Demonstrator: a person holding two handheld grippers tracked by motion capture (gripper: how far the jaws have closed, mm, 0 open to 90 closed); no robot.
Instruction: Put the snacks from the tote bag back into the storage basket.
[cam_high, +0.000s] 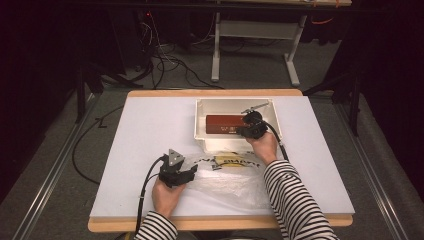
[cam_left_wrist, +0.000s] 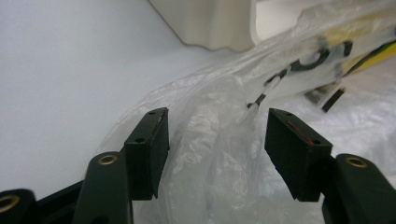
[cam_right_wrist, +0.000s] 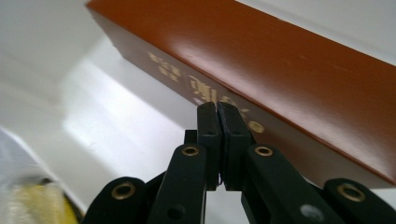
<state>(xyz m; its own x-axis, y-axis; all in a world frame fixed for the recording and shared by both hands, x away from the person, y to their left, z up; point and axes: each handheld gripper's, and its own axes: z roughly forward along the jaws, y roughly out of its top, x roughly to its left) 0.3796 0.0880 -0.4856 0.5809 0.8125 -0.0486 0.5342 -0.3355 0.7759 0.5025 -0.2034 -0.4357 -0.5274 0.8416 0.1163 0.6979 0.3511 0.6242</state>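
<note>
Surface: white table (cam_high: 150, 130), wood-edged; grey floor, cables beyond.
Left gripper (cam_left_wrist: 217, 140): jaws apart, over the clear bag (cam_left_wrist: 219, 186); grip not evident.
Right gripper (cam_right_wrist: 217, 116): jaws pressed together, empty, tips at the red box (cam_right_wrist: 289, 79).
Box location: inside the white tray (cam_high: 200, 127).
Count: one box, one tray, one bag, two grippers.

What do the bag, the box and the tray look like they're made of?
Bag: thin clear plastic film, crinkled, see-through. Box: probably glossy card, red-brown, sharp edges, gold print. Tray: likely rigid white plastic, smooth with rounded corners.
</note>
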